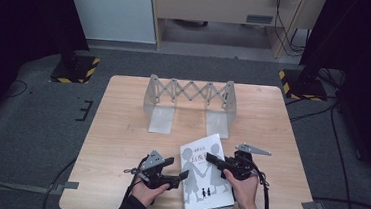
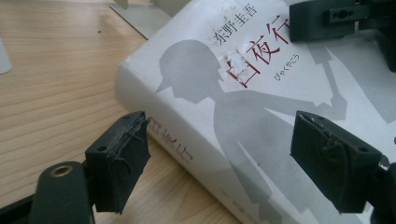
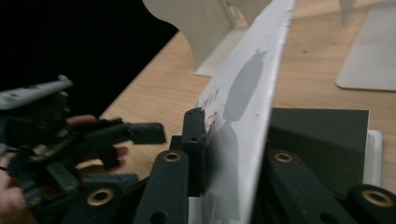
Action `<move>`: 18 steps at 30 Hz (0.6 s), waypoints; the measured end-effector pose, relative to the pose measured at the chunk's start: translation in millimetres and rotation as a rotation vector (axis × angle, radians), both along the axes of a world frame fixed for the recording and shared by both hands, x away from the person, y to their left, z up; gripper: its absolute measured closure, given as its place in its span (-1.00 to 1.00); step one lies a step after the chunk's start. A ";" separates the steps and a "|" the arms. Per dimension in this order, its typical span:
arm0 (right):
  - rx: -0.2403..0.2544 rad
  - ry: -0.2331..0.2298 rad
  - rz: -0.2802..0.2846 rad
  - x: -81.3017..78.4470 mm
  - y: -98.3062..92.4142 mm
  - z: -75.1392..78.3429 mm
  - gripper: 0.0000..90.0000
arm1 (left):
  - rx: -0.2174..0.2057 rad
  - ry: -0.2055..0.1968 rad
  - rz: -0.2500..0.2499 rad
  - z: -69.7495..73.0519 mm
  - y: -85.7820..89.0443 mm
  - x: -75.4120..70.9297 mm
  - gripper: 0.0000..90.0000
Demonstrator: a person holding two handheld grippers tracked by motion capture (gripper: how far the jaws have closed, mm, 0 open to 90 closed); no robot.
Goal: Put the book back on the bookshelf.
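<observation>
Right gripper (image 1: 217,162) pinches lifted front cover of thick white paperback with grey silhouettes (image 1: 202,178) | left gripper (image 1: 180,177) jaws wide, astride its spine edge, book lying rightward | expanding metal bookend rack (image 1: 188,102) beyond.

Looked like a lab test bay: wooden table (image 1: 121,129) stood on grey carpet, hazard-striped stand bases (image 1: 76,69) off both its far corners, dark curtains flanking it, loose cables (image 1: 338,141) right of it.
</observation>
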State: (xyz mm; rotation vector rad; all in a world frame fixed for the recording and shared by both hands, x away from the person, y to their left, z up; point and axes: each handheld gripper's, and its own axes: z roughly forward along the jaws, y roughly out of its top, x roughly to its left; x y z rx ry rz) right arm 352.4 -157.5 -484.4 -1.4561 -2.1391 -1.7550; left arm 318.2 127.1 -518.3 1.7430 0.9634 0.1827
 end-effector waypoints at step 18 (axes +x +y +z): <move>0.097 -0.085 0.085 -5.5 -8.8 13.3 0.84 | -0.087 0.052 -0.083 -14.5 -13.0 0.7 -1.00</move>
